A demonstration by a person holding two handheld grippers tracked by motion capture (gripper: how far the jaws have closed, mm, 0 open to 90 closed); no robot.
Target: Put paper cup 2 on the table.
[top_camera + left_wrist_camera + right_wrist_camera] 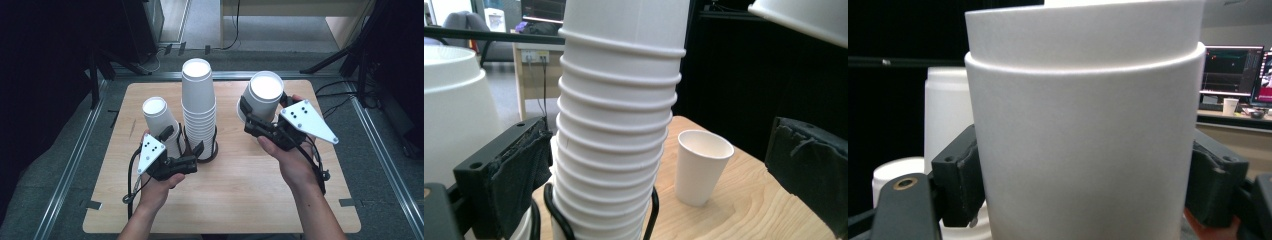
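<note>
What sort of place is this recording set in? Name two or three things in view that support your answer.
Probably a lab or office workroom set up for recording. A small wooden table sits inside a metal floor frame with dark stands around it, and computer monitors glow on a desk behind the paper cup.

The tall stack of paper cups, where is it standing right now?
In the high view the stack of cups stands mid-table in a black wire holder, between the left gripper and the cup the right gripper holds.

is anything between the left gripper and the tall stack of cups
Nothing visible. The left gripper has its jaws open around the base of the cup stack, with no object in the gap.
</note>
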